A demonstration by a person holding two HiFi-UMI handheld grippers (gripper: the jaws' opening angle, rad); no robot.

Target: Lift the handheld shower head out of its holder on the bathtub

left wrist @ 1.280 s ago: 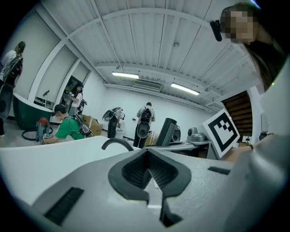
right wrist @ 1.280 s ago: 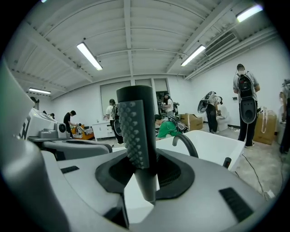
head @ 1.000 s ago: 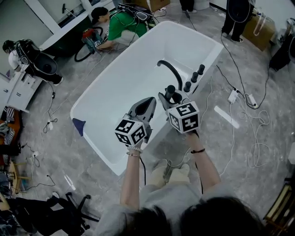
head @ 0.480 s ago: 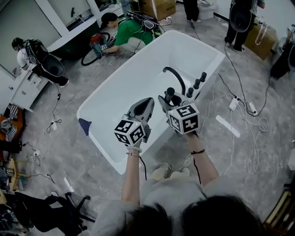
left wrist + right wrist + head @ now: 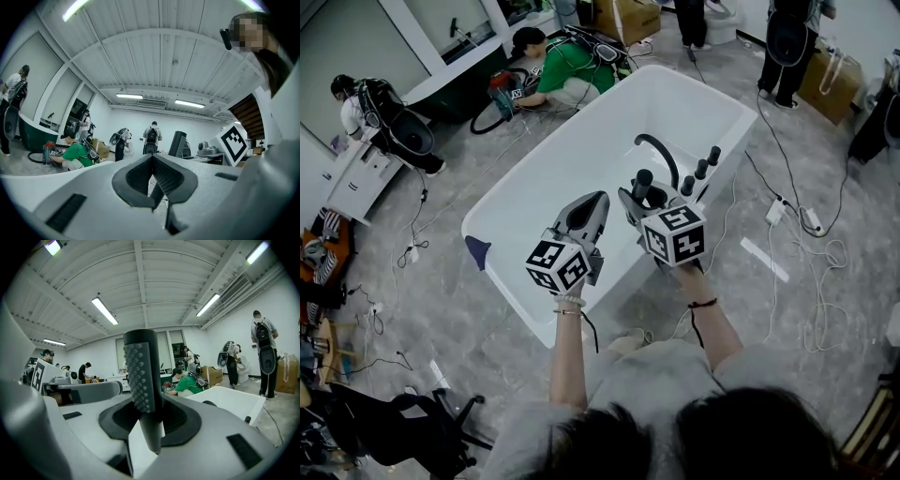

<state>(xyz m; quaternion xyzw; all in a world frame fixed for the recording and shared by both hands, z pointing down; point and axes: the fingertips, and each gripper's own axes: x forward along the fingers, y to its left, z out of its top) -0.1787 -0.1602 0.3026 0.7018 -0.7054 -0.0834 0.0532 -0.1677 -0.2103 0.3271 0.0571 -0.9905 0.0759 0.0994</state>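
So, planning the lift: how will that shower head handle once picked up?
Probably stiff: the shower head stands straight in the right gripper. Its smooth dark stem may slip; the nubbed face likely grips better. Slim, so probably light.

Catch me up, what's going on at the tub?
A person stands at the white bathtub with a gripper in each hand. The right gripper is shut on the dark handheld shower head by the black faucet. Whether it is lifted free yet cannot be told. The left gripper hangs beside it, jaws together, holding nothing.
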